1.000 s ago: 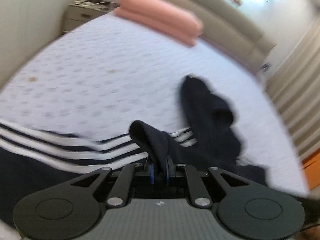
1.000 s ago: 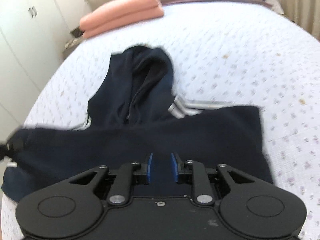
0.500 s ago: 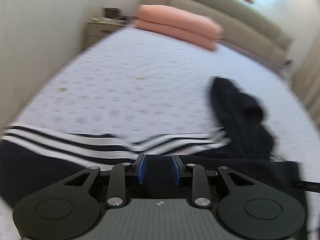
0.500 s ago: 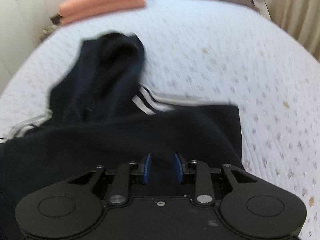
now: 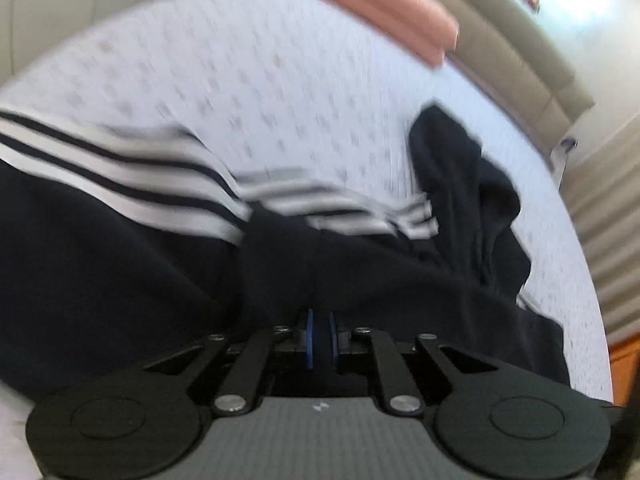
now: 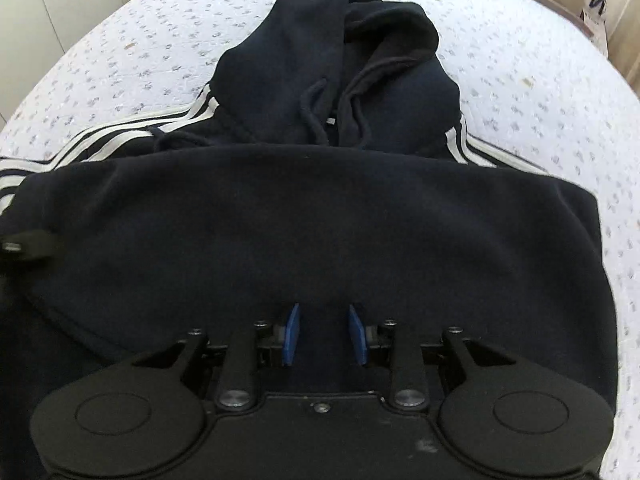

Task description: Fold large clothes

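The hoodie (image 6: pixel 320 216) lies flat on the bed (image 6: pixel 540 80), hood at 12 o'clock, body doubled over. The left claw (image 5: pixel 319 334) pinches a fold of it, probably to carry the next fold; the right claw (image 6: pixel 324 334) gapes apart over the cloth, gripping nothing.

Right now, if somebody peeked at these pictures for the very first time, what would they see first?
First, the big dark navy hoodie with white sleeve stripes, spread on the white bed with tiny speckles, its hood pointing toward the far end. Next, the left gripper, its blue pads pinched on a bunch of that dark cloth, while the right gripper sits open just above the hoodie. Far back lies a folded pink blanket.
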The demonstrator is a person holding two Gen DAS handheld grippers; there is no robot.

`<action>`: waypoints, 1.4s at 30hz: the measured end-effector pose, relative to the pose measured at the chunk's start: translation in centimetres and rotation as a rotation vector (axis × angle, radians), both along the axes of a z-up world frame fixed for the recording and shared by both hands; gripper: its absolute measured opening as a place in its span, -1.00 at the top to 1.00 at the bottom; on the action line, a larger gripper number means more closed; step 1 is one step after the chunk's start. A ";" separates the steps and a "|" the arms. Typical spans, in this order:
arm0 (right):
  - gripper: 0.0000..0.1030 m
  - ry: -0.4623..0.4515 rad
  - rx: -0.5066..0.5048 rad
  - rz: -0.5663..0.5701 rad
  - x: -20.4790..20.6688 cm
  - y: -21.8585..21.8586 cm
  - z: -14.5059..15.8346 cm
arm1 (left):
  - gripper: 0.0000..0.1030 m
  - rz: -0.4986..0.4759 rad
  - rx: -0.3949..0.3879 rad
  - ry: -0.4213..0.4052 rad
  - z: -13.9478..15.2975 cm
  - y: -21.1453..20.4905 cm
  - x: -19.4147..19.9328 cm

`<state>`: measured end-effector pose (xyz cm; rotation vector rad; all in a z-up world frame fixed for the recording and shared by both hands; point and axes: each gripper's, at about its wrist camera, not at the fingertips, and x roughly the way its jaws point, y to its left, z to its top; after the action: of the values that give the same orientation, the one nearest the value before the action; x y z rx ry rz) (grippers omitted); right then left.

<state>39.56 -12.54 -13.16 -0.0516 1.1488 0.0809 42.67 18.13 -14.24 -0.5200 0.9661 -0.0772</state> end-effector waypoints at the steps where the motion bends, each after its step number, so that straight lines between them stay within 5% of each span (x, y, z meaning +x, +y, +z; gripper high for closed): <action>1: 0.29 0.001 0.009 0.003 -0.1 -0.3 0.1 | 0.74 0.026 0.012 -0.009 0.7 1.0 -0.8; 7: 0.12 0.021 -0.012 0.033 1.0 -0.2 0.0 | 0.27 0.326 0.186 0.018 3.5 11.3 -5.5; 13: 0.12 0.004 -0.057 0.062 0.9 0.3 -0.2 | 0.13 0.666 0.181 0.096 2.8 21.6 -8.7; 17: 0.12 0.009 -0.067 0.071 0.9 0.4 0.0 | -0.04 0.814 0.069 0.109 0.8 27.0 -8.9; 19: 0.08 0.011 -0.072 0.078 1.0 0.4 0.0 | -0.32 0.857 -0.044 0.102 -0.8 30.1 -8.5; 23: -0.04 0.006 -0.081 0.073 1.0 0.3 -0.1 | -0.42 0.882 -0.252 0.182 -4.0 34.7 -8.2; 27: -0.04 0.006 -0.084 0.062 1.0 0.3 -0.1 | -0.42 0.836 -0.259 0.242 -6.1 36.2 -7.1; 30: -0.04 0.005 -0.094 0.066 1.0 0.4 0.0 | -0.47 0.865 -0.347 0.245 -8.3 37.4 -7.0; 32: -0.04 0.007 -0.102 0.065 1.0 0.6 0.0 | -0.24 0.916 -0.452 0.226 -9.8 37.9 -7.4; 34: -0.04 0.011 -0.109 0.066 1.1 0.7 0.1 | 0.84 0.960 -0.508 0.194 -10.8 38.0 -8.0; 37: -0.05 0.013 -0.120 0.073 1.2 0.8 0.1 | 0.90 0.978 -0.424 0.092 -9.7 37.4 -8.5; 42: -0.06 0.008 -0.131 0.089 1.2 0.9 0.2 | 0.90 0.870 -0.301 -0.144 -2.6 34.5 -8.7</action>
<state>40.74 -11.68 -13.00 -0.2183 1.1585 0.0847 33.97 52.66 -16.86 -1.1576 0.5243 0.5218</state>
